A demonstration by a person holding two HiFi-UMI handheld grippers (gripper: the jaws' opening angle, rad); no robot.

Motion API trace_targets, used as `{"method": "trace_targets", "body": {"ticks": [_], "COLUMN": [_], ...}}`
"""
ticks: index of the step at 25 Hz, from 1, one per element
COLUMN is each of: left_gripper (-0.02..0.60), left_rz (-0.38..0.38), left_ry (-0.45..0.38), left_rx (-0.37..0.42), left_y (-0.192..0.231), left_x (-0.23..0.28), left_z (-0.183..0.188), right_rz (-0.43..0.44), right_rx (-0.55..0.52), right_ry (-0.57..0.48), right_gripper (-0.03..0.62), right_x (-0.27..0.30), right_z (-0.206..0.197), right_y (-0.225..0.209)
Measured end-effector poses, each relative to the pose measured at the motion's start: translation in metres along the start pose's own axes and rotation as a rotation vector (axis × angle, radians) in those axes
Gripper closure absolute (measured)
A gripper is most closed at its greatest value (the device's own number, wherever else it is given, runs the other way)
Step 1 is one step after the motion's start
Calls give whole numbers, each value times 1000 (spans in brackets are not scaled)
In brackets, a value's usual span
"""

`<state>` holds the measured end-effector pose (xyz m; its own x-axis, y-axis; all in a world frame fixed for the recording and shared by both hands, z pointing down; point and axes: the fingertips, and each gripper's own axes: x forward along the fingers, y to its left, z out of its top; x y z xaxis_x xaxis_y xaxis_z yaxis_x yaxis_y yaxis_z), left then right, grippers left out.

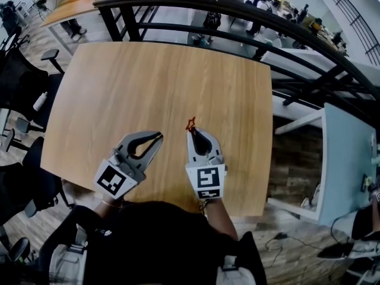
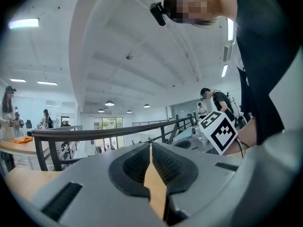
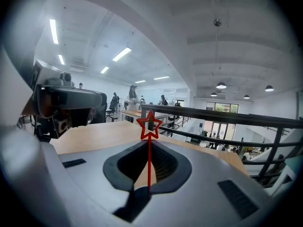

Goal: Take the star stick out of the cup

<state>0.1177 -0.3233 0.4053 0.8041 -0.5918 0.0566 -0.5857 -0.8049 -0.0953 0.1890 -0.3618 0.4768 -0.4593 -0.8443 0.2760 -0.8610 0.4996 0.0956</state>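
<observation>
The star stick (image 1: 190, 124) is a thin red rod topped with an outlined red star (image 3: 149, 123). My right gripper (image 1: 193, 132) is shut on the rod, so the star stands just past its tips, above the wooden table (image 1: 154, 82). In the right gripper view the rod (image 3: 149, 167) runs up between the closed pads. My left gripper (image 1: 158, 136) sits beside it on the left with its tips meeting and nothing held; in its own view the left gripper (image 2: 150, 146) shows the pads touching. No cup shows in any view.
Both grippers hover near the table's front edge, close to the person's body. A dark metal railing (image 1: 237, 13) curves behind the far edge. Office chairs (image 1: 18, 82) stand left of the table. The right gripper's marker cube (image 2: 218, 131) shows in the left gripper view.
</observation>
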Motion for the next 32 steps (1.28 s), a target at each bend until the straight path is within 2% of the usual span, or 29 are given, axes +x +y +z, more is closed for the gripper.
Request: {"method": "trace_targets", "body": {"ticks": [8, 25, 28, 32], "left_gripper": [557, 557, 557, 557], "left_rz": [-23, -63, -63, -64], "left_ry": [-5, -33, -36, -36], "left_rx": [11, 2, -5, -8], "left_y": [-17, -24, -24, -24], "left_x": [-6, -10, -11, -14], "left_z": [7, 13, 14, 16], "right_rz": [-39, -100, -98, -79], "right_rx": [-18, -47, -28, 54], "right_ry": [-63, -158, -180, -218], "right_gripper": [566, 566, 566, 566], "right_x": [-24, -57, -62, -69], "right_z": [20, 67, 75, 88], "right_y": [-2, -1, 1, 2]}}
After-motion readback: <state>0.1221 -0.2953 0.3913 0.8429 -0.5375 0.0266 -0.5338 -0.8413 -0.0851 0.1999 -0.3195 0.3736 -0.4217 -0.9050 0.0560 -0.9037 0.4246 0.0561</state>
